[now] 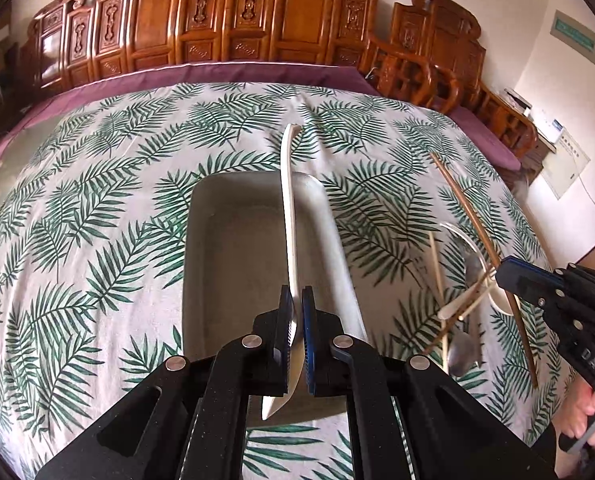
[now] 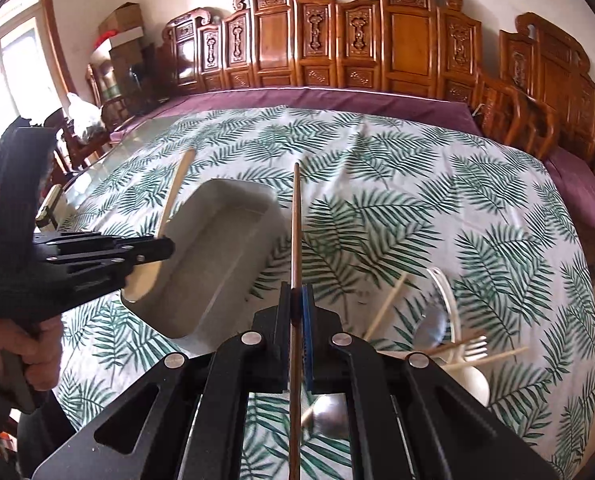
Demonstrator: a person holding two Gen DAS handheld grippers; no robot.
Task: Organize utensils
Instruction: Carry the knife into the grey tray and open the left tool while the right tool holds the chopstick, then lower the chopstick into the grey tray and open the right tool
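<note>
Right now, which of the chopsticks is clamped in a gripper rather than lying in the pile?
The dark brown chopstick, clamped upright in the right gripper. The pale chopsticks lie loose among the cutlery on the cloth.

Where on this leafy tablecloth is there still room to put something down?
The grey rectangular tray is empty inside. Bare cloth lies between it and the purple far edge, and on its left. Crowded: the loose pile of spoons, fork and chopsticks on its right.

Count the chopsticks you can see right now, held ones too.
3, possibly more hidden: one brown chopstick gripped by the right gripper, two pale chopsticks in the utensil pile.
</note>
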